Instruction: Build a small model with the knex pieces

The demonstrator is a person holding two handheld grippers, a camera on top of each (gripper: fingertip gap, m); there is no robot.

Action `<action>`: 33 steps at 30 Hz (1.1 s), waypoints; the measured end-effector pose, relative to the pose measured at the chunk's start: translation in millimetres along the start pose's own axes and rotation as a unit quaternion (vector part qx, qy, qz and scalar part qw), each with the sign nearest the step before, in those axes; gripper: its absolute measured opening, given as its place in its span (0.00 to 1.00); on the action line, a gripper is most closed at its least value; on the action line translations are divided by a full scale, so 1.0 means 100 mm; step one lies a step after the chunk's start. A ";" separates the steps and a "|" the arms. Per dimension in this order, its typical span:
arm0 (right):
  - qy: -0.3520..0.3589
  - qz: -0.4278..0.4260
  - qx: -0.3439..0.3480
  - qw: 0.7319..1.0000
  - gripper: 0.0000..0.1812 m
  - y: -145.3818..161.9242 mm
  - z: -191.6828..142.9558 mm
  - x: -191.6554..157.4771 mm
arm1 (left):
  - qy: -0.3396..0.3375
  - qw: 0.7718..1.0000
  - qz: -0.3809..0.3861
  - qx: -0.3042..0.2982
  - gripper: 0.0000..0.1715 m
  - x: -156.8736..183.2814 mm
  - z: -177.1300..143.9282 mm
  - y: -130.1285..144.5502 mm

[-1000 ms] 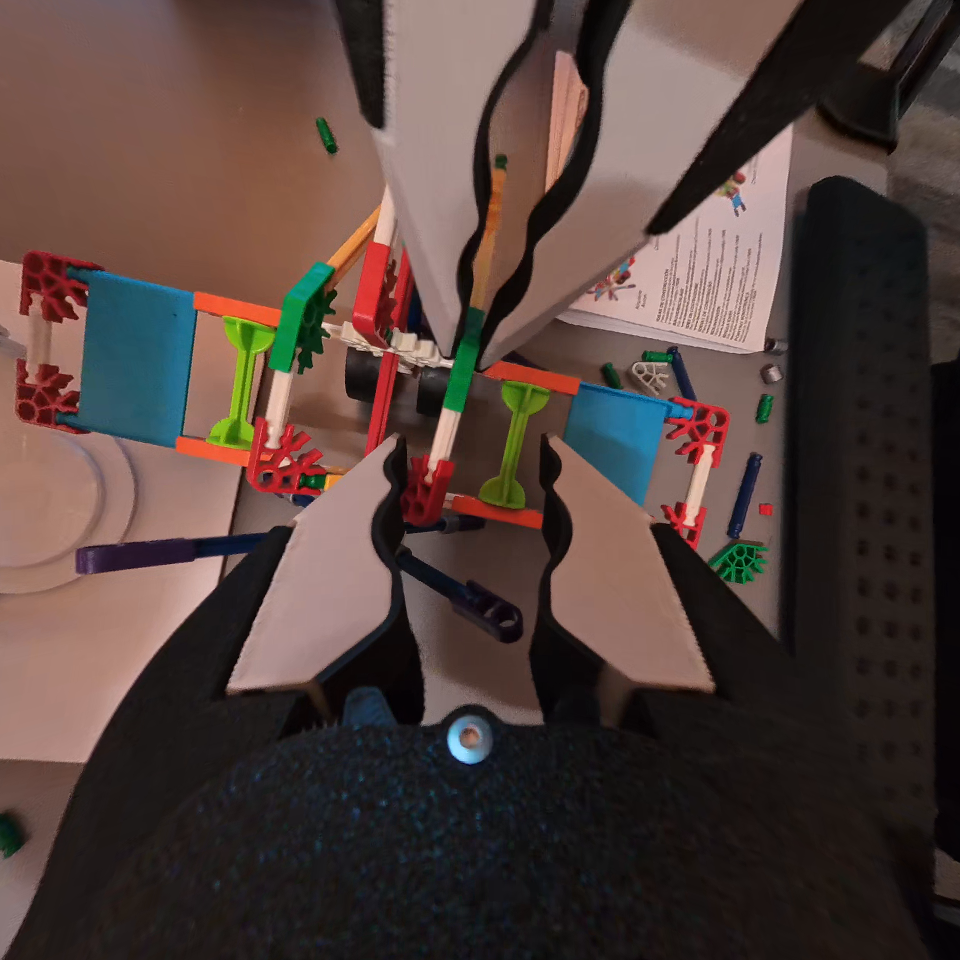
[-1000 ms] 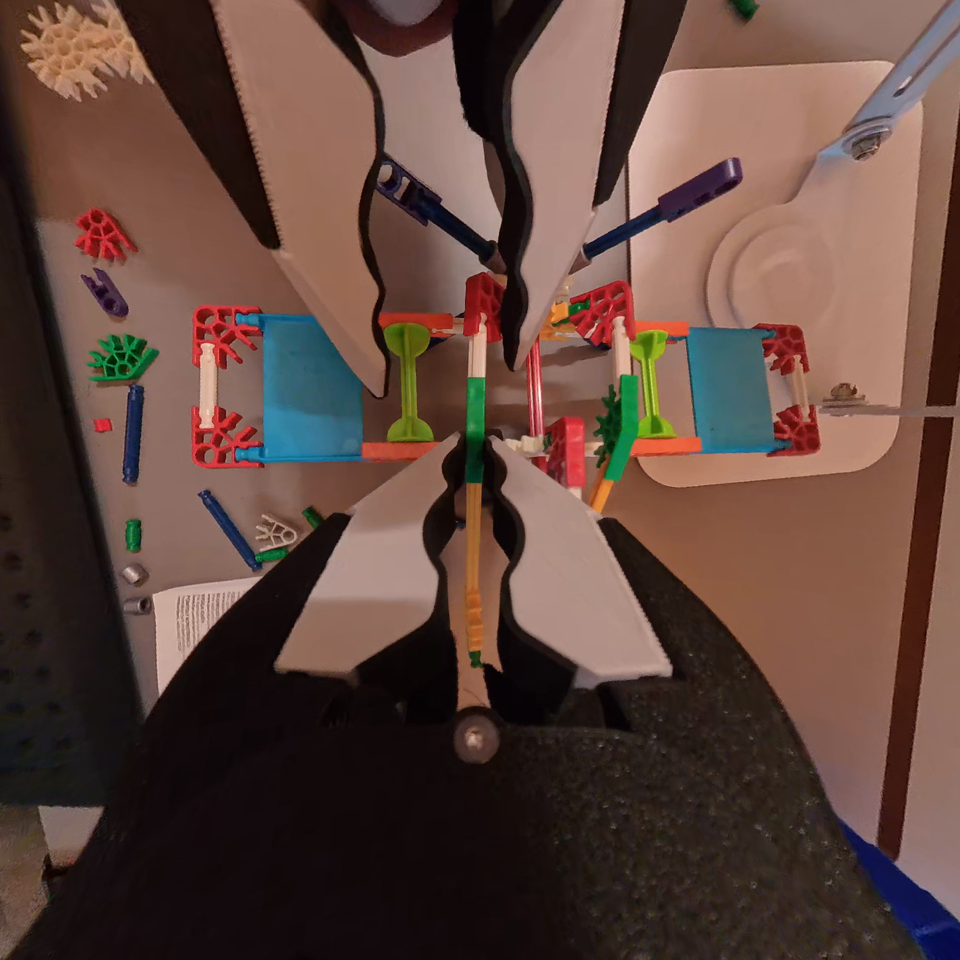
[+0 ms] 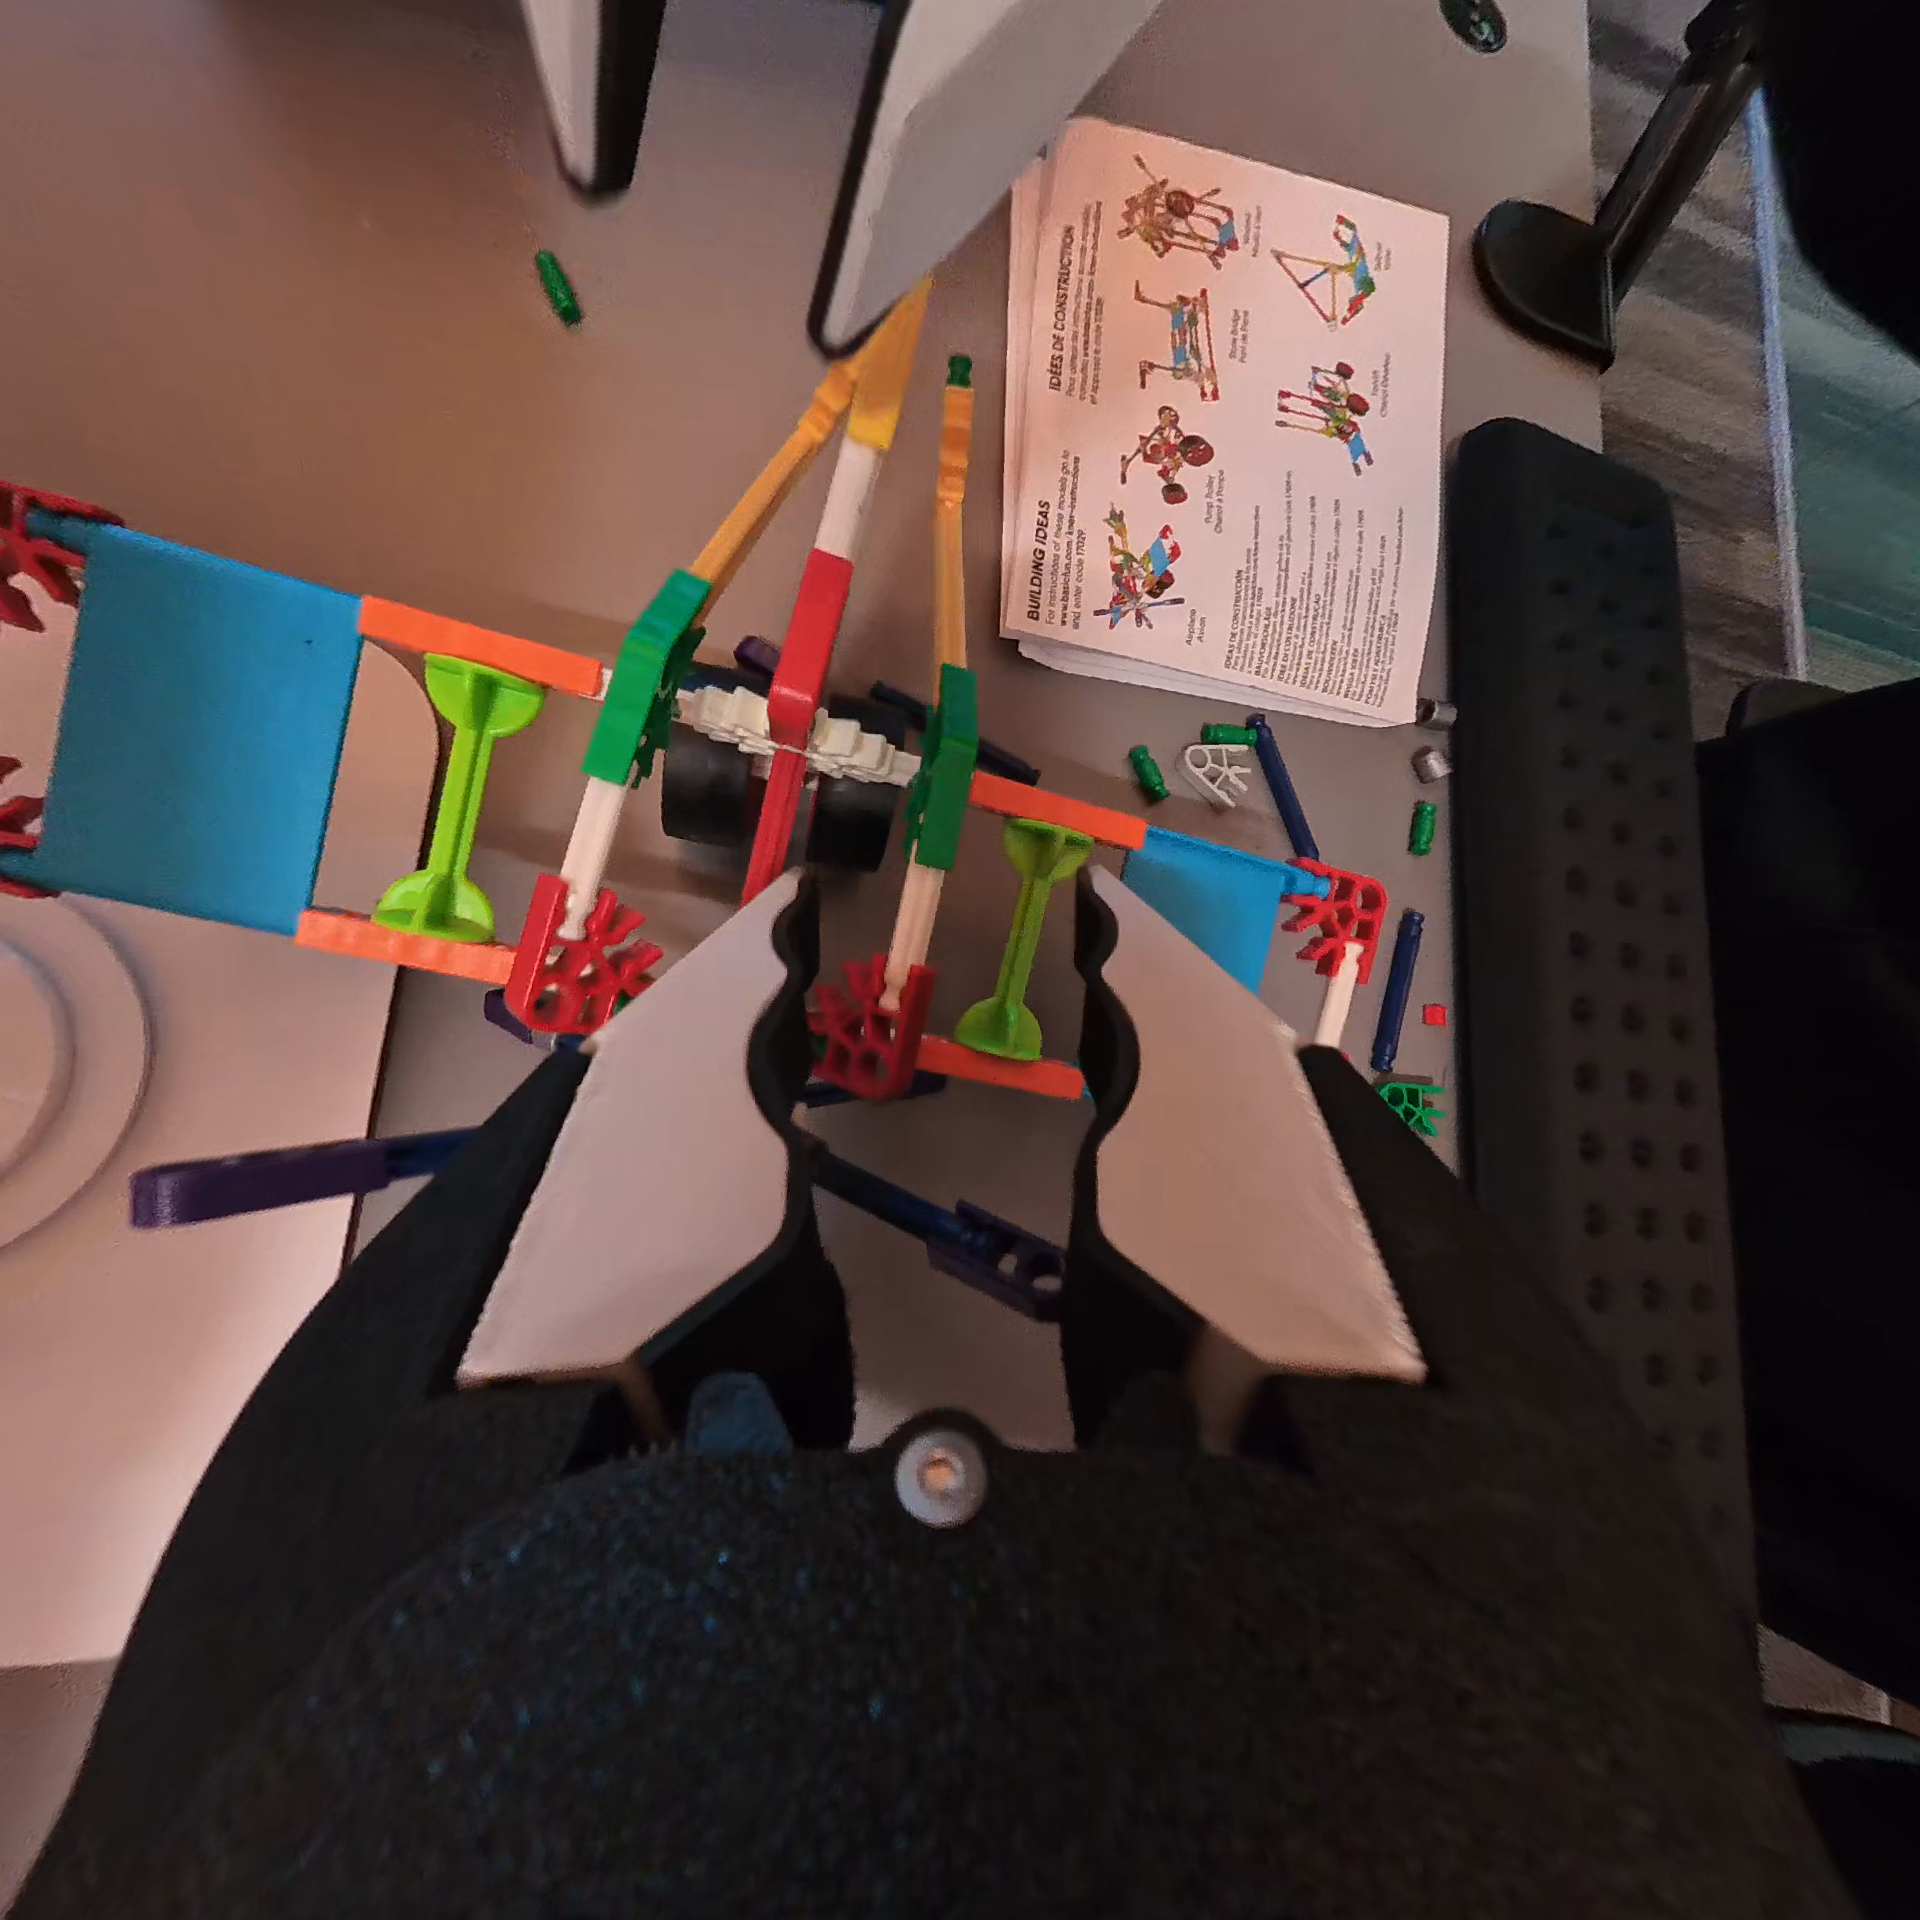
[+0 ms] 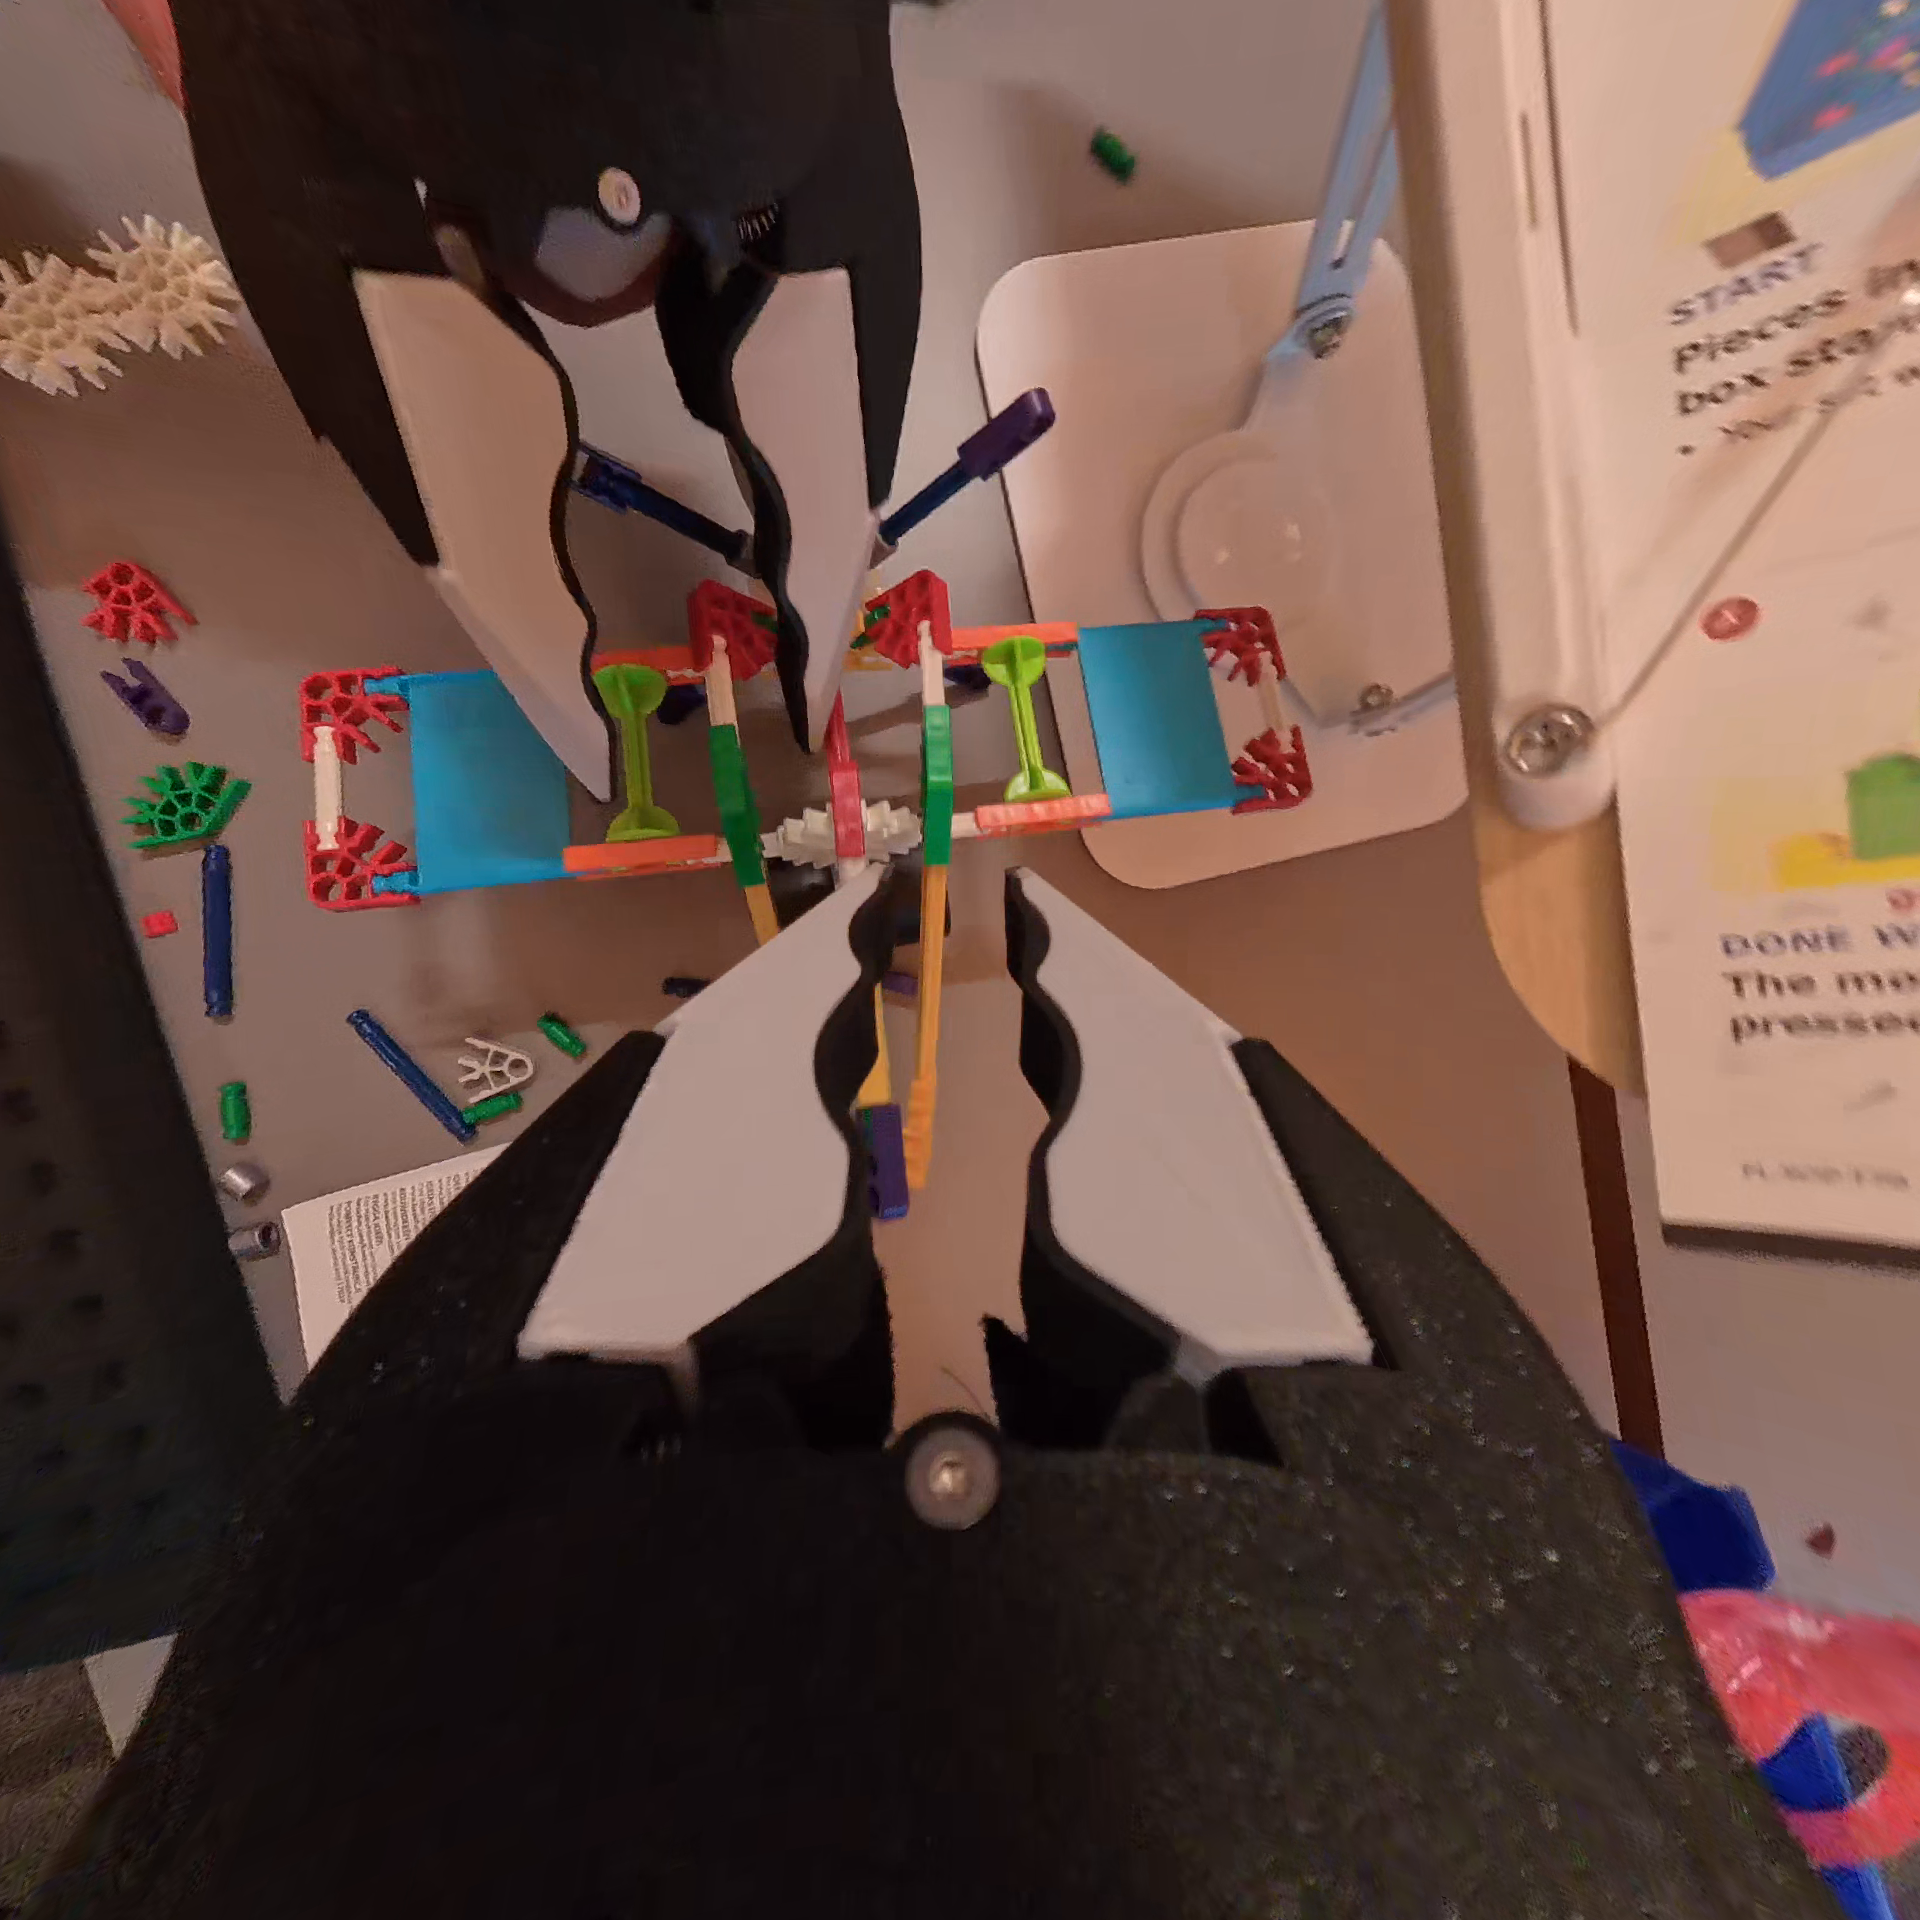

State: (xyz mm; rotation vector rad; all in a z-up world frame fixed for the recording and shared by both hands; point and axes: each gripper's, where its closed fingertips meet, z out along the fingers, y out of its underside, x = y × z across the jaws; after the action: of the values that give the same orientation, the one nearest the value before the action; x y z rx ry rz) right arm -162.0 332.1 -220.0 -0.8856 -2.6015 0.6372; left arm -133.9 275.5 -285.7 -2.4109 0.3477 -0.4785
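A colourful rod-and-connector toy model [image 3: 197, 748] lies on the grey table, with blue panels, orange rods, lime spools, red connectors and a white gear [image 3: 748, 717]. My left gripper [image 3: 940, 904] is open. Its fingers straddle a red corner connector [image 3: 868, 1023] and a lime spool [image 3: 1023, 935] without clamping them. My right gripper [image 4: 948, 883] is open over the model's [image 4: 488, 779] long orange rods [image 4: 930, 987], which lie loose between its fingers. Each gripper also shows at the top of the other's view, the right one [image 3: 717, 260] and the left one [image 4: 707, 769].
An instruction leaflet [image 3: 1226, 416] lies beyond the model. Loose rods and connectors are scattered around it: a green peg [image 3: 558, 286], blue rods [image 3: 1283, 790], red [image 4: 135, 603], green [image 4: 187, 800] and white [image 4: 104, 301] connectors. A black perforated panel [image 3: 1579, 935] borders one side, a white lamp base [image 4: 1195, 416] the other.
My right gripper has opened, let go of the green-and-orange rod, and drawn back from the model. My left gripper stays open around the red connector.
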 end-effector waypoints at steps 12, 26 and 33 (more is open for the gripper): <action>0.138 0.098 -0.037 0.985 0.16 0.93 -0.20 -0.18 | -0.058 0.993 0.003 0.104 0.26 -0.27 -0.69 -0.16; 0.076 0.178 0.064 0.979 0.18 1.13 0.18 -0.18 | -0.038 0.991 -0.065 0.113 0.29 -0.57 -0.72 0.21; 0.098 0.157 0.000 0.983 0.05 1.19 0.40 -0.06 | -0.003 0.992 -0.076 0.105 0.26 -0.57 -0.46 0.23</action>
State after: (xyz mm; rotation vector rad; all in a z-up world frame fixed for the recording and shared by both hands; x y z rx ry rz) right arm -116.0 399.9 -315.3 -1.3038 -2.3073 0.5944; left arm -207.6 254.0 -281.4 -2.2406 0.1052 -0.5477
